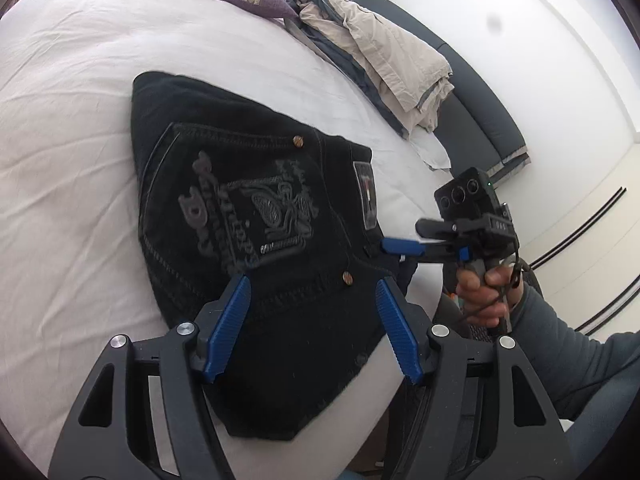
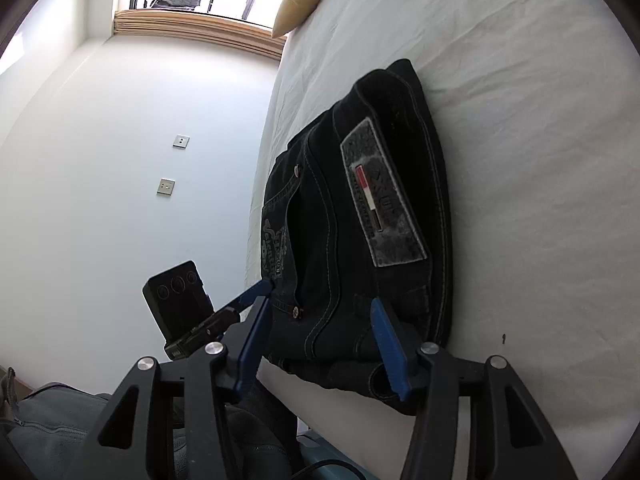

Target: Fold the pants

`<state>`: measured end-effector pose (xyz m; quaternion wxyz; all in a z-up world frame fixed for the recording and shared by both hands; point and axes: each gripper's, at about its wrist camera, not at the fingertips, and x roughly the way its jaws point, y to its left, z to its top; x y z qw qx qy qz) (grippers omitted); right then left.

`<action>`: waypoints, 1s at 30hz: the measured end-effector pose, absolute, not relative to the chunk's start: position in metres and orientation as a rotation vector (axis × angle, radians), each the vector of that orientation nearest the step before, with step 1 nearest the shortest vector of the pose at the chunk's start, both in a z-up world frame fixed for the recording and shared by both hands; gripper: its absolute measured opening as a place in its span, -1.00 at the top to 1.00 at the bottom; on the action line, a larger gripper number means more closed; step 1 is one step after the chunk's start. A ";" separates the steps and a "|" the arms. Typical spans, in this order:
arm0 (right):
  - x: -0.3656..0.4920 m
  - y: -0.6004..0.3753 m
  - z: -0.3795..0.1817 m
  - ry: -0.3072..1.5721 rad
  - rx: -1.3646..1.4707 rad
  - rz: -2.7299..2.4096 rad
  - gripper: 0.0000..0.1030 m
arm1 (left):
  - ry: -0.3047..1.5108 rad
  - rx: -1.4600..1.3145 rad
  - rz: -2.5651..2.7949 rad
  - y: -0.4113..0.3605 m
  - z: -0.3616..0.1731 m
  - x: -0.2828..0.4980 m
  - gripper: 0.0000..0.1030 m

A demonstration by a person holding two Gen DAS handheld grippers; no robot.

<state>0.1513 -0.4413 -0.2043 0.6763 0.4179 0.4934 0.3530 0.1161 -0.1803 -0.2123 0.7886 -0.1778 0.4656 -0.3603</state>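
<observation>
While the black pants (image 1: pixel 256 236) lie folded into a thick bundle near the edge of the white bed (image 1: pixel 68 128), both grippers sit at that near edge with their blue fingers spread wide and holding nothing. The left gripper (image 1: pixel 314 320) hangs just over the pocket side, and the right gripper (image 2: pixel 320 340) faces the waistband end, so the bundle runs long away from it. Past the pants the bed is bare sheet, with a heap of other clothes (image 1: pixel 380 60) far off.
</observation>
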 end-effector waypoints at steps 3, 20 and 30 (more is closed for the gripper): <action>0.152 -0.455 -0.186 1.046 0.927 0.730 -0.20 | 1.002 -0.427 -0.792 -0.166 -0.210 0.097 -0.24; 0.211 -0.419 -0.221 1.231 0.773 0.603 -0.27 | 1.167 -0.399 -0.553 -0.138 -0.221 0.171 -0.47; 0.205 -0.399 -0.188 1.206 0.516 0.515 0.60 | 1.215 -0.300 -0.509 -0.162 -0.210 0.184 0.61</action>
